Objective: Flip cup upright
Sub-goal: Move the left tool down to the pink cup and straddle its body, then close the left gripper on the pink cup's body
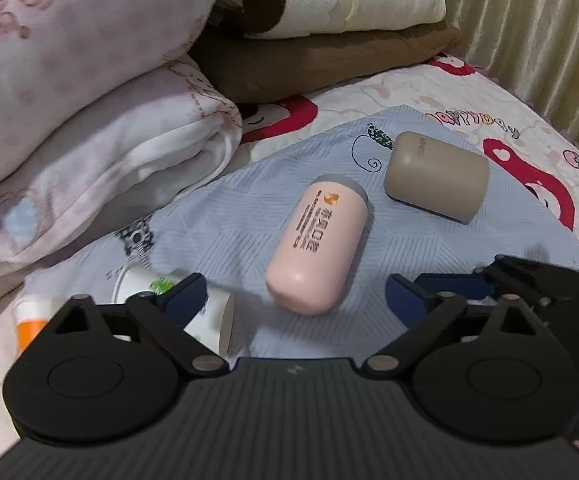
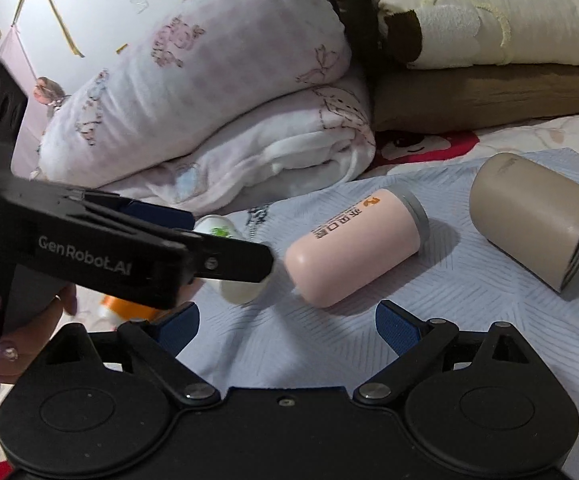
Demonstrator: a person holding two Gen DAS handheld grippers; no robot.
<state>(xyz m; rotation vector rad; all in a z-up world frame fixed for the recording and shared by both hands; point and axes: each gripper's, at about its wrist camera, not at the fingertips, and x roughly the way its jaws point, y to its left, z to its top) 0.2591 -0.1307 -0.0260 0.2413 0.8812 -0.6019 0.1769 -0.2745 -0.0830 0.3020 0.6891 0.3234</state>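
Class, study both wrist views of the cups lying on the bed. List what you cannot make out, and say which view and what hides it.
1. White paper cup: left wrist view, the left gripper covers most of it; its print is blurred.
2. Orange item: same view, mostly behind the gripper body; identity unclear.
3. Pink cup: right wrist view, its rim faces away, so open or capped is unclear.
4. Tan cup: its inside is too dark to tell.

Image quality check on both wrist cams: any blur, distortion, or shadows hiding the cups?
Left wrist: the pink cup and tan cup are sharp; the white paper cup is smeared and partly hidden behind the left gripper. Right wrist: both lying cups are crisp with soft shadows; fisheye bends the edges, and the corners vignette.
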